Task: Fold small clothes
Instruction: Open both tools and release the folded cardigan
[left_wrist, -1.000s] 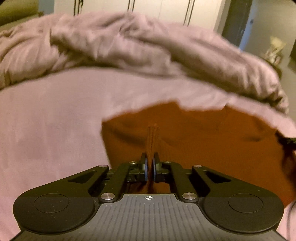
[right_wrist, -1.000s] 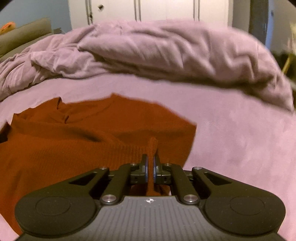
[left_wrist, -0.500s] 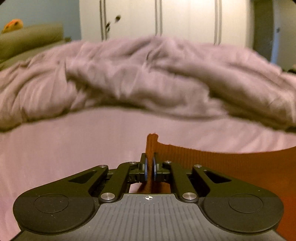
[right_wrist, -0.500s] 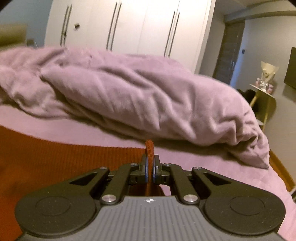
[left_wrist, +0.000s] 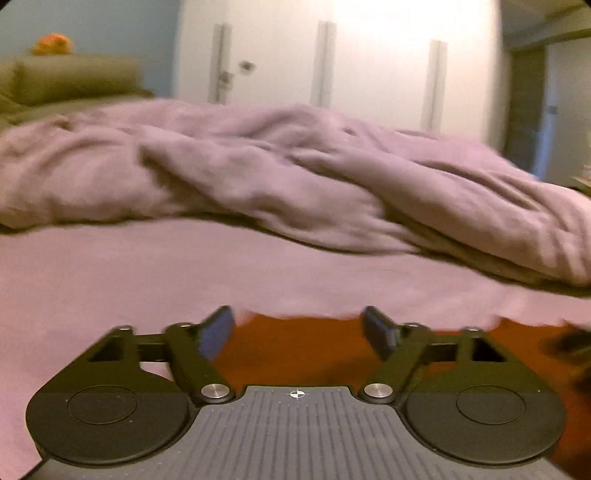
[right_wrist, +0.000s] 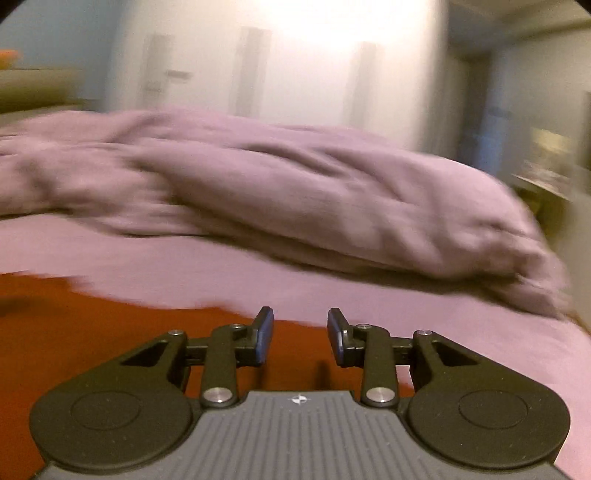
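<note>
A rust-orange knit garment (left_wrist: 303, 347) lies flat on the pink bedsheet (left_wrist: 110, 280); its far edge runs just past my fingertips in both views. My left gripper (left_wrist: 301, 328) hovers over the garment's left end with its jaws opening wide, and no cloth is pinched between the pads. In the right wrist view the same orange garment (right_wrist: 92, 332) spreads to the left. My right gripper (right_wrist: 300, 332) sits over its right end, jaws opening and partly apart, with the cloth lying below them and not pressed by the pads.
A rumpled mauve duvet (left_wrist: 295, 177) is heaped across the bed beyond the garment. White wardrobe doors (left_wrist: 332, 62) stand behind it, an olive headboard (left_wrist: 66, 81) at far left. Bare pink sheet (right_wrist: 480, 350) lies to the right of the garment.
Both grippers carried pinched folds of the orange cloth forward across the garment, then let go; the jaws now stand apart and the cloth lies flat. Both views have tilted up.
</note>
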